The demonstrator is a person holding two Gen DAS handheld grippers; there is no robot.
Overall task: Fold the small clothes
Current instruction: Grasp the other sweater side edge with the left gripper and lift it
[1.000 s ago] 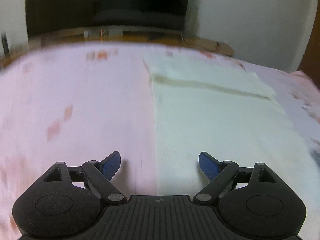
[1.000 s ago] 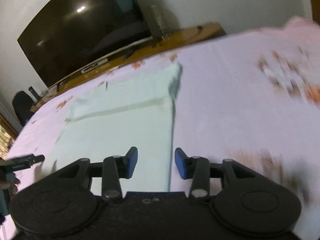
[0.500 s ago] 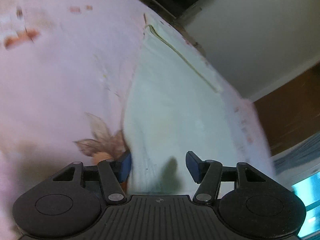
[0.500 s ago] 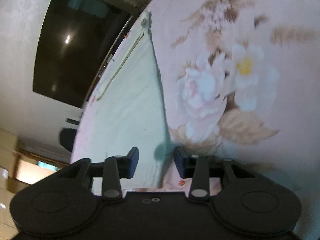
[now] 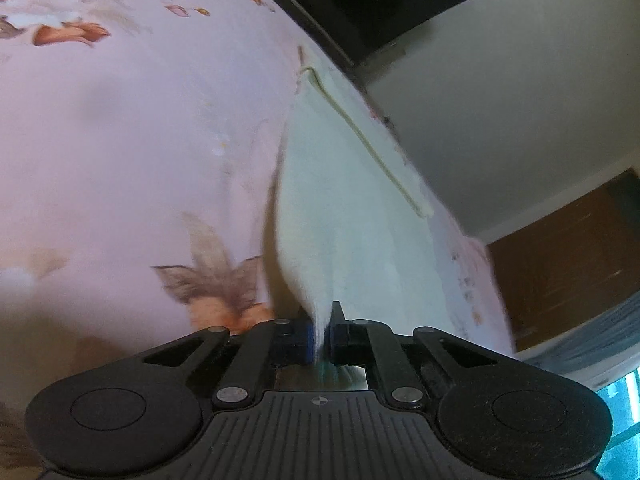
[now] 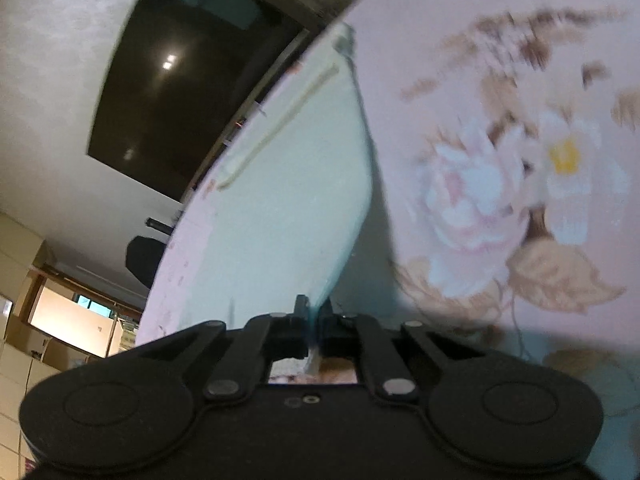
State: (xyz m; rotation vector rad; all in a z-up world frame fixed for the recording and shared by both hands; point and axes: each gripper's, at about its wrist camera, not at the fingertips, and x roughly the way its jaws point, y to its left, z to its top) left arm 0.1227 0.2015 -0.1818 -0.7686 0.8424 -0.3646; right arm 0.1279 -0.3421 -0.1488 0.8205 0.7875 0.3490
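Dark television [image 6: 192, 92] beyond floral bedsheet [image 5: 120, 140]; garment's [image 5: 344, 216] far end seems folded.

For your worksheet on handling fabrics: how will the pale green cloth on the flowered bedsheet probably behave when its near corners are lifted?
Probably floppy: the pale green cloth bunches into a thin pleat where the left tongs pinch it. Likely light, since the right tongs hold it by a small corner. Its far part may drag across the flowered bedsheet.
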